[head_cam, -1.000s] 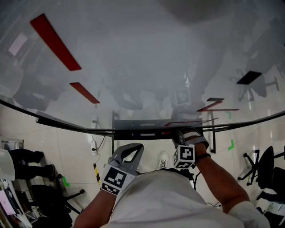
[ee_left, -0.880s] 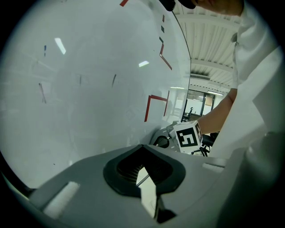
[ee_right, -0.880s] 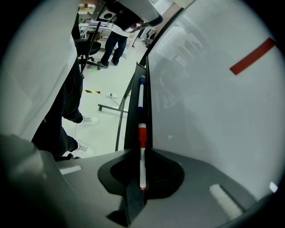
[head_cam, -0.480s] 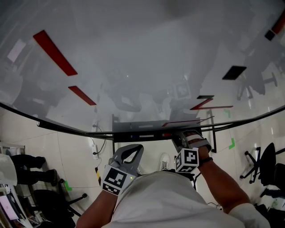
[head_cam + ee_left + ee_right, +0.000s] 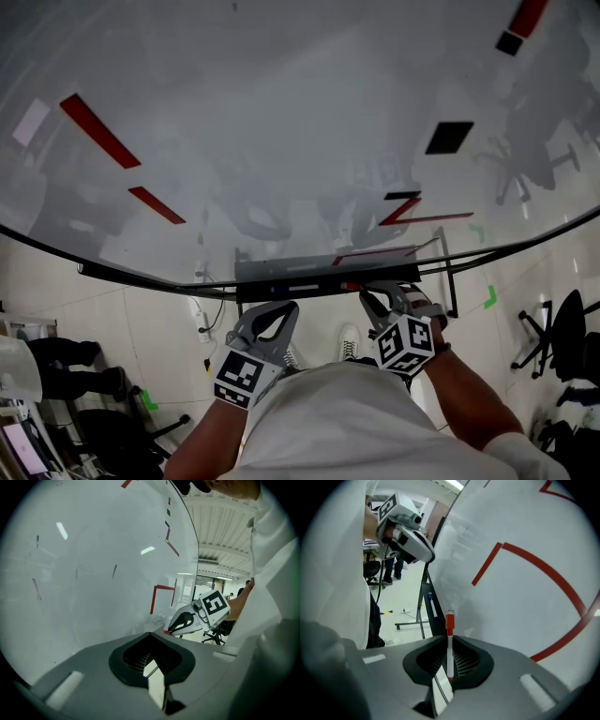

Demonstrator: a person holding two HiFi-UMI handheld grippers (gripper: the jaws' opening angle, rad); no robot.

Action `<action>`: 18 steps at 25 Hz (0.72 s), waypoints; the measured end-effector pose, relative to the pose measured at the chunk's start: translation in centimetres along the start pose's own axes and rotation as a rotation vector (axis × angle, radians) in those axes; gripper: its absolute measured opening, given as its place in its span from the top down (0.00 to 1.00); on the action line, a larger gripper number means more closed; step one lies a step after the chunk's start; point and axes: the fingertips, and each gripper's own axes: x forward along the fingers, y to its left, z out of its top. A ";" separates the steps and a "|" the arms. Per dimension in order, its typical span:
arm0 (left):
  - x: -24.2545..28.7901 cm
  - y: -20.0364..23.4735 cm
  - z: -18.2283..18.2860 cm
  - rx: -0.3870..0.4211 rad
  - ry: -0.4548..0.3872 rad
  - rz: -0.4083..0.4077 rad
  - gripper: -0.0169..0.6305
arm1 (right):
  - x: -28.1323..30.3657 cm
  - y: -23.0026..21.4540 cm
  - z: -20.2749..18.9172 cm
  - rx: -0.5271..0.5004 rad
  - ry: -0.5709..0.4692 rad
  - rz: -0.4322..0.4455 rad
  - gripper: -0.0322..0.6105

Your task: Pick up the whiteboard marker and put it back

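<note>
Your right gripper (image 5: pixel 448 658) had its fingers clenched on the slim white whiteboard marker with the red cap (image 5: pixel 449 622). The marker stood upright between them, cap end pointing away from you along the glossy white whiteboard with red lines (image 5: pixel 281 112). Across the last second this gripper slid only slightly down and to the right in the head view. Most of the apparent shift came from your head tipping, which brought a different stretch of the board into sight. The marker's red end stayed close to the dark metal tray rail (image 5: pixel 300 274) under the board's lower edge, but I could not tell whether it touched the rail or hung just clear of it. A second pen with a blue cap (image 5: pixel 432 605) lay on that rail, just beyond the one you held. Your left gripper (image 5: pixel 150 660) hung beside your body with its fingers pressed together on nothing, well away from the tray and taking no part. With so little travel and the grip unchanged, my reading was that the pickup was secure and the return was still undone. You would have needed to line the marker up along the rail, clear of the blue pen, before loosening the fingers.
</note>
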 end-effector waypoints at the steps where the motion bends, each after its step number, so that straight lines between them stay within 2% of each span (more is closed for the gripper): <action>1: 0.0 -0.1 0.0 0.000 0.000 -0.002 0.95 | -0.4 0.0 0.3 0.034 -0.020 0.005 0.90; 4: 0.0 -0.3 -0.1 -0.022 -0.003 -0.007 0.95 | -1.8 -0.4 1.6 0.202 -0.114 0.032 0.90; 7: -0.1 -0.4 0.0 -0.080 -0.014 -0.016 0.95 | -2.5 -0.4 2.1 0.337 -0.188 0.061 0.90; 14: -0.2 -0.6 0.4 -0.049 -0.006 -0.022 0.95 | -3.2 -0.2 2.5 0.346 -0.215 0.060 0.90; 16: -0.2 -0.5 0.6 -0.040 -0.019 -0.016 0.95 | -3.7 -0.1 2.9 0.398 -0.250 0.084 0.90; 18: -0.2 -0.9 0.8 -0.048 -0.015 -0.028 0.95 | -4.5 -0.2 3.4 0.493 -0.306 0.123 0.90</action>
